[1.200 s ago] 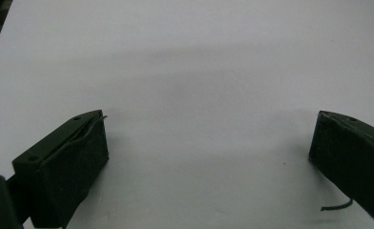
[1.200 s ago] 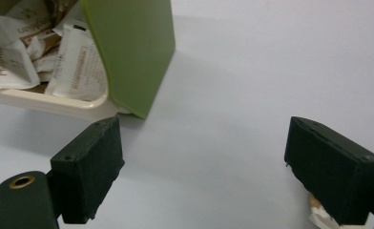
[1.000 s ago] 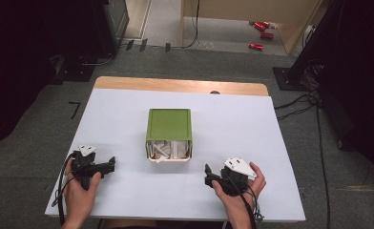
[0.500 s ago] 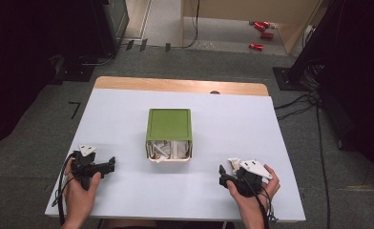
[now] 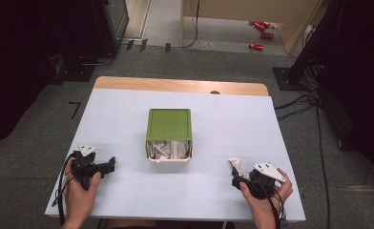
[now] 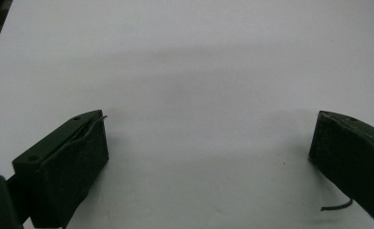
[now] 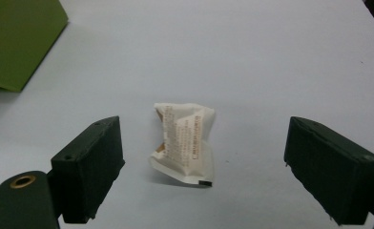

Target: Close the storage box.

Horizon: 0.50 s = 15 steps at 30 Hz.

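Just ahead of the right tool [image 7: 204,162], between its widely spread black jaws, a crumpled cream sachet [image 7: 185,142] with fine print lies on the smooth white tabletop [image 7: 252,57], untouched. Beyond, left of that tool, sits a matte green-lidded box [image 5: 169,125], apparently holding similar sachets. The left tool [image 6: 209,157] stands wide apart over bare tabletop.

Nothing here is reading clearly. The small white packet [image 7: 185,142] lying on the table between the right gripper's jaws is carrying brownish printed lines across its face, but they are too fine and blurred to make out a single word. The green lid [image 5: 169,124] on the box is showing no lettering.
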### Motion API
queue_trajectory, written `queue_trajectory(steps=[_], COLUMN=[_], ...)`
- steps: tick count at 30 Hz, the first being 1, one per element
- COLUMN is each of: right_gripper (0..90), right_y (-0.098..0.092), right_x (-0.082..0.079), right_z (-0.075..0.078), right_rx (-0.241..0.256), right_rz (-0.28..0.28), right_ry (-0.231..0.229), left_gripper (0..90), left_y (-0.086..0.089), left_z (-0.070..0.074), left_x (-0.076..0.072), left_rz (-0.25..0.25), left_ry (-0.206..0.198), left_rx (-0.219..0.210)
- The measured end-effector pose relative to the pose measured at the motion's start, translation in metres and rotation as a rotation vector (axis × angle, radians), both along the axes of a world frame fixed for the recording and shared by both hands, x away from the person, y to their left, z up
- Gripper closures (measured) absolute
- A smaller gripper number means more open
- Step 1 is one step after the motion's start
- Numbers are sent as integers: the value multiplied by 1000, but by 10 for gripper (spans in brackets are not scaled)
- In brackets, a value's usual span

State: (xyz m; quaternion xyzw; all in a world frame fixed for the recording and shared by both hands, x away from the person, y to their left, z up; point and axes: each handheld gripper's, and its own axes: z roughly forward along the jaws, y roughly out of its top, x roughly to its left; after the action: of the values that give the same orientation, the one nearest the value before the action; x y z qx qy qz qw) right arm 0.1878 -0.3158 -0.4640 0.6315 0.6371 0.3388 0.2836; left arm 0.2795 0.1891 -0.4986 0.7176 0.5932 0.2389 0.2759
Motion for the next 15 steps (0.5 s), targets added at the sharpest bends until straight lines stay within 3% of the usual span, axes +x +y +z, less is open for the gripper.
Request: queue_trajectory(steps=[15], right_gripper=[130], right_y=[-31], right_x=[-1], right_z=[-20], right_rx=[-16], right_rz=[-69], right_ry=[50], left_gripper=[0], left_y=[0], left_z=[0], left_x=[0], left_rz=[0], left_ry=[0], left_rx=[0])
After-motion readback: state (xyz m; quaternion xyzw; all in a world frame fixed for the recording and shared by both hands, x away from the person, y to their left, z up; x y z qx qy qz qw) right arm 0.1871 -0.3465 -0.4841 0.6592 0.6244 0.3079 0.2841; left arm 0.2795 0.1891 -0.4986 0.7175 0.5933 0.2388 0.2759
